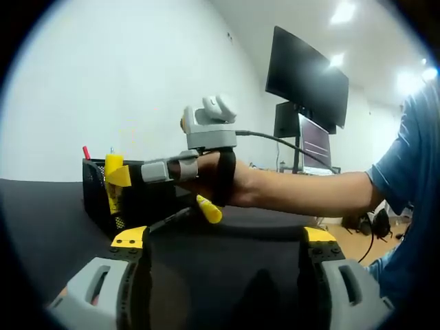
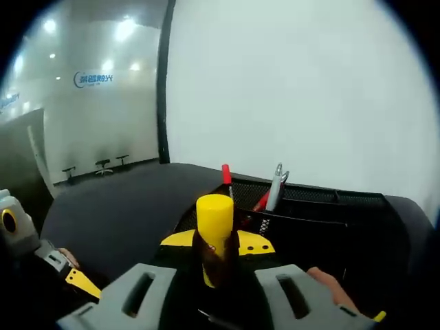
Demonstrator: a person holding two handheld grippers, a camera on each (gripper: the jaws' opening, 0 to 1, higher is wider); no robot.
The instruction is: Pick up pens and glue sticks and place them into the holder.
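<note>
Right gripper fingers clamping glue stick over holder — its base hidden; left gripper fingers spread, empty

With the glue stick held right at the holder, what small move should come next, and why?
Probably lower the right tool a little further and then open it. It is shut on the yellow glue stick, held upright at the near rim of the black mesh holder, where pens already stand. The left tool sits open, apart.
</note>
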